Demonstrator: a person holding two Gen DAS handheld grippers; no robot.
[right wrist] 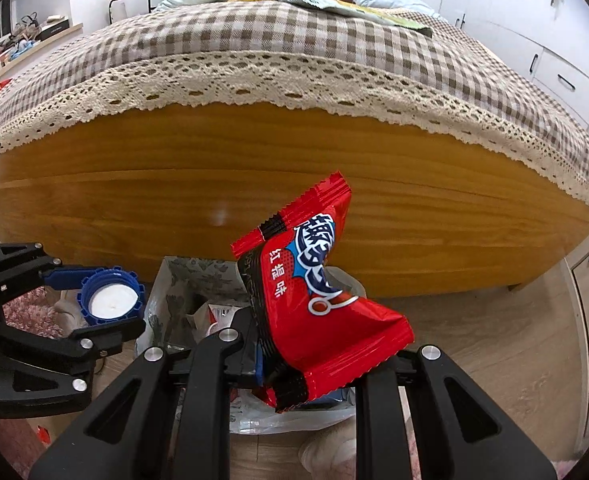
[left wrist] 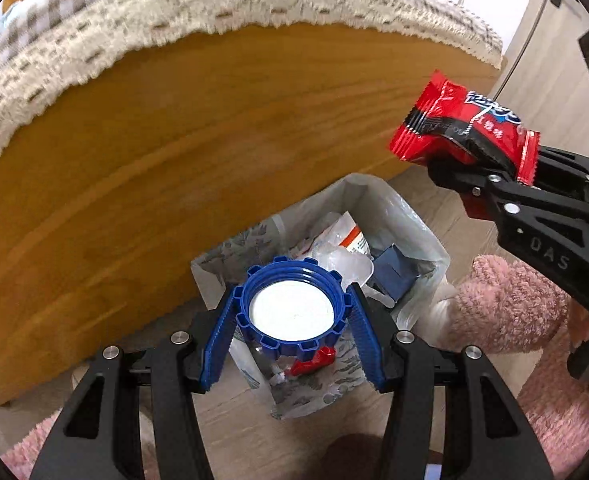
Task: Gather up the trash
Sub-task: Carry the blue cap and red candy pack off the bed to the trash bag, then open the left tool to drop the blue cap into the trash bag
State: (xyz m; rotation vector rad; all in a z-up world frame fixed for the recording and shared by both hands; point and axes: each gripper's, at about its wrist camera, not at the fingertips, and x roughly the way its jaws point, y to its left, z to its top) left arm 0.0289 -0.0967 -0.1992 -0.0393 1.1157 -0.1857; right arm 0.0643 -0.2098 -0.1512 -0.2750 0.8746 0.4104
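A blue screw lid [left wrist: 293,307] with a white inside sits between the blue pads of my left gripper [left wrist: 292,320], which is shut on it right above the trash bin [left wrist: 430,248]. The bin is lined with a clear bag and holds wrappers and a blue carton. My right gripper [right wrist: 314,364] is shut on a red snack wrapper [right wrist: 318,300], held above the bin's right side. In the left wrist view that right gripper [left wrist: 482,168] and red wrapper [left wrist: 466,124] hang at the right. From the right wrist, the left gripper [right wrist: 106,300] and blue lid [right wrist: 110,300] show at the left.
The bin stands on a wooden floor against a bed's orange wooden footboard [left wrist: 174,168]. A checked, lace-edged bedspread [right wrist: 294,64] hangs over it. Pink fluffy slippers [left wrist: 506,304] are beside the bin. White cabinets [right wrist: 554,72] line the right wall.
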